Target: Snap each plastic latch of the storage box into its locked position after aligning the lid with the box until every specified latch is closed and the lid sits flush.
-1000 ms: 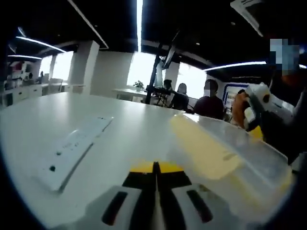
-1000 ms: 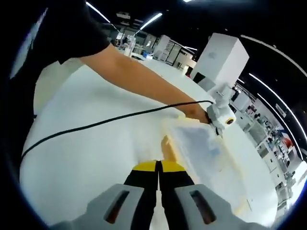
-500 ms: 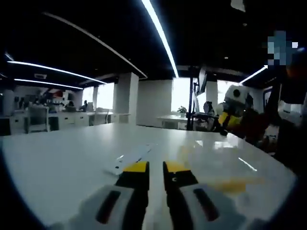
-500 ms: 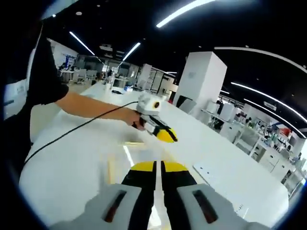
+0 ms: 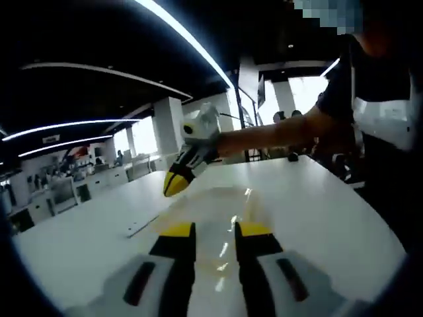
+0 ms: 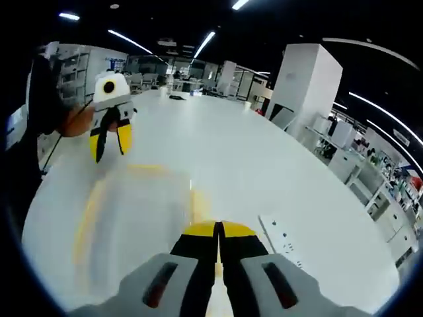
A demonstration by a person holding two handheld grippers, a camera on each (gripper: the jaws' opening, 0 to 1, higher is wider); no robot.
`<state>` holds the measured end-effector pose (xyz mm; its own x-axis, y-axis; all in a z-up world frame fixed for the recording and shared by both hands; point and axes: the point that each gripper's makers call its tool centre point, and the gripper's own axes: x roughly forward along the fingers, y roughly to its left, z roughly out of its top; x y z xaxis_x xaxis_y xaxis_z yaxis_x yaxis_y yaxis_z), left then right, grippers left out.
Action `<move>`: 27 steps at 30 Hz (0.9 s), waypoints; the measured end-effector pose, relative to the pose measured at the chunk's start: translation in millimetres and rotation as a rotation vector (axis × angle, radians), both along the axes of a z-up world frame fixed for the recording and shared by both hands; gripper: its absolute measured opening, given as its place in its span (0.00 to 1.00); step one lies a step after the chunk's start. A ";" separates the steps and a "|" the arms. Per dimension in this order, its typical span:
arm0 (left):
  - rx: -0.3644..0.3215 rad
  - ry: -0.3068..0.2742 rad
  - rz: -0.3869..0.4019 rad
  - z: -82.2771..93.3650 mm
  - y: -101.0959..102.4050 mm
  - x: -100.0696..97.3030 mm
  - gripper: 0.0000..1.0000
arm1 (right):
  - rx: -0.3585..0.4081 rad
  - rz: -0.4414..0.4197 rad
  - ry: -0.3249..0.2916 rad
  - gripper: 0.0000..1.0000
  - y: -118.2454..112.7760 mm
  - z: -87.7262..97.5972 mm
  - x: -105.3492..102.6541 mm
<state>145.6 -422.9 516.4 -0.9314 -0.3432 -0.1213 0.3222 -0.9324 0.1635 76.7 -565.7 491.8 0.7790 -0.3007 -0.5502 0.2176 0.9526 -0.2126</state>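
Observation:
The storage box [image 6: 135, 211] is a translucent tub with yellow latches [image 6: 87, 221], blurred, lying on the white table [image 6: 218, 145]. It lies just past my right gripper [image 6: 217, 230], which is shut with nothing in it. In the left gripper view the box [image 5: 211, 208] lies ahead of my left gripper [image 5: 216, 230], whose jaws stand a little apart and empty. The right gripper [image 5: 172, 187] hangs over the box's far side, held by a person's hand. Across the box in the right gripper view, the left gripper [image 6: 109, 153] hovers with its fingers parted. Blur hides how the latches stand.
A flat white strip with small holes [image 6: 281, 241] lies on the table right of the box; the strip [image 5: 142, 226] lies left of the box in the left gripper view. A person's body [image 5: 383, 112] stands at the table's right edge. Desks and pillars are far behind.
My left jaws went from shut to a little apart. Both cameras have swung, so the two grippers now face each other across the box. The right jaws stayed shut.

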 end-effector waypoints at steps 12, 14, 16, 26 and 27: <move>-0.123 -0.132 0.130 -9.3 21.6 -17.7 0.23 | 0.101 0.145 0.180 0.01 -7.6 -26.0 5.0; -0.147 -0.170 0.141 -14.5 21.8 -20.8 0.23 | 0.117 0.170 0.207 0.01 -6.7 -29.4 6.7; -0.175 -0.200 0.141 -20.4 22.4 -26.1 0.23 | 0.130 0.189 0.230 0.01 -5.8 -33.0 9.2; -0.220 -0.286 0.154 -43.7 17.4 -46.7 0.23 | 0.155 0.277 0.376 0.00 -1.8 -42.1 17.8; -0.227 -0.293 0.157 -43.1 15.7 -47.9 0.23 | 0.165 0.288 0.392 0.00 -1.8 -43.8 18.0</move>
